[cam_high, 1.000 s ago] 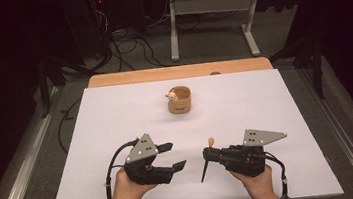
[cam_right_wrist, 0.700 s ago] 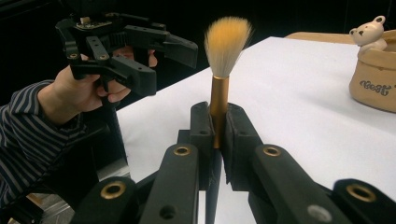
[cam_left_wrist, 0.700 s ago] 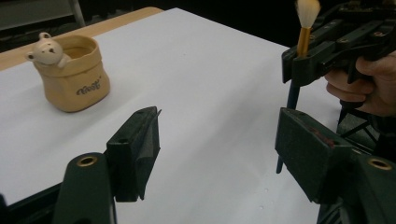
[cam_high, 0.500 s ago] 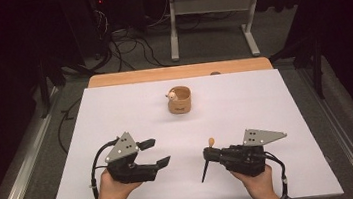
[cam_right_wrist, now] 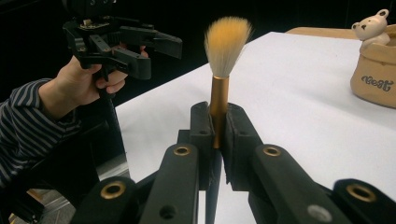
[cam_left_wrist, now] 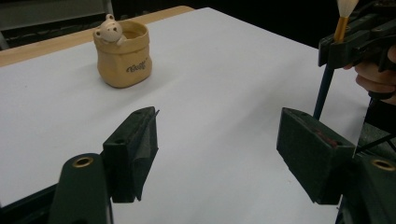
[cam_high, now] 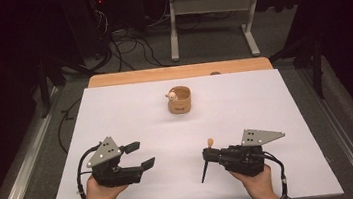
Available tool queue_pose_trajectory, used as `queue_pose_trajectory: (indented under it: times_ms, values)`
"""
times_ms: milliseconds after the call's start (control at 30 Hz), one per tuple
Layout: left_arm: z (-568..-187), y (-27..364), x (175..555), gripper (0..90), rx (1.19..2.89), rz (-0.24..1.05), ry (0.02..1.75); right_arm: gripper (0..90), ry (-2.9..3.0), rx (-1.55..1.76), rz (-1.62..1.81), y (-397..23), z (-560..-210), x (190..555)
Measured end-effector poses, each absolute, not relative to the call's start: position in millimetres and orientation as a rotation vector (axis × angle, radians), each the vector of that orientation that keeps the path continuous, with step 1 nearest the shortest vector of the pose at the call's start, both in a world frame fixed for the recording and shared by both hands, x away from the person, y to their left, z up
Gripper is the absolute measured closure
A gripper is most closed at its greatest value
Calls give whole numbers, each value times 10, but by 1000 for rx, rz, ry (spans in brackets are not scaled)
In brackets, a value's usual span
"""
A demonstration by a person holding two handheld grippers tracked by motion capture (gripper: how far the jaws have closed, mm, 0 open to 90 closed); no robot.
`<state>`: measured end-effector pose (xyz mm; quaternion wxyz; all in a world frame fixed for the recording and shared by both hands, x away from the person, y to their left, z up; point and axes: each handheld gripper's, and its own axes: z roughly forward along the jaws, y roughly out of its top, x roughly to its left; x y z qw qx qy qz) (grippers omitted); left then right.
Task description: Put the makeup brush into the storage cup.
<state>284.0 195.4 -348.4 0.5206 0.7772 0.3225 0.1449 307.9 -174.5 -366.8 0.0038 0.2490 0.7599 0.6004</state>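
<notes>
A makeup brush (cam_high: 204, 173) with a gold ferrule, pale bristles (cam_right_wrist: 226, 39) and a dark handle (cam_left_wrist: 327, 84) stands nearly upright. My right gripper (cam_high: 206, 155) (cam_right_wrist: 217, 126) is shut on its ferrule, low over the white sheet at the front right. My left gripper (cam_high: 140, 155) (cam_left_wrist: 224, 140) hovers at the front left. It is open, its jaws have just been opening a little wider, and nothing is between them. It points across toward the brush. A tan pouch-shaped pot with a small bear on its rim (cam_high: 180, 100) (cam_left_wrist: 123, 53) (cam_right_wrist: 376, 74) stands at the back centre.
A white sheet (cam_high: 246, 106) covers the table, with a wooden strip (cam_high: 176, 72) showing at its far edge. Beyond it lie cables and the legs of a desk (cam_high: 173, 34) on the dark floor. A metal rail (cam_high: 26, 167) runs along the left side.
My left gripper has moved left across the sheet, away from the brush, and its jaws stand slightly wider. The right gripper and the brush have stayed put.
</notes>
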Motion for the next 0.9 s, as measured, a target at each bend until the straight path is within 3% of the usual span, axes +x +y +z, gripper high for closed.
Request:
queue_pose_trajectory:
  times_ms: [900]
  values:
    - [-3782,2236,2867,291,1748,382,899,859,2396,779,1843,-1788,-3654,3096]
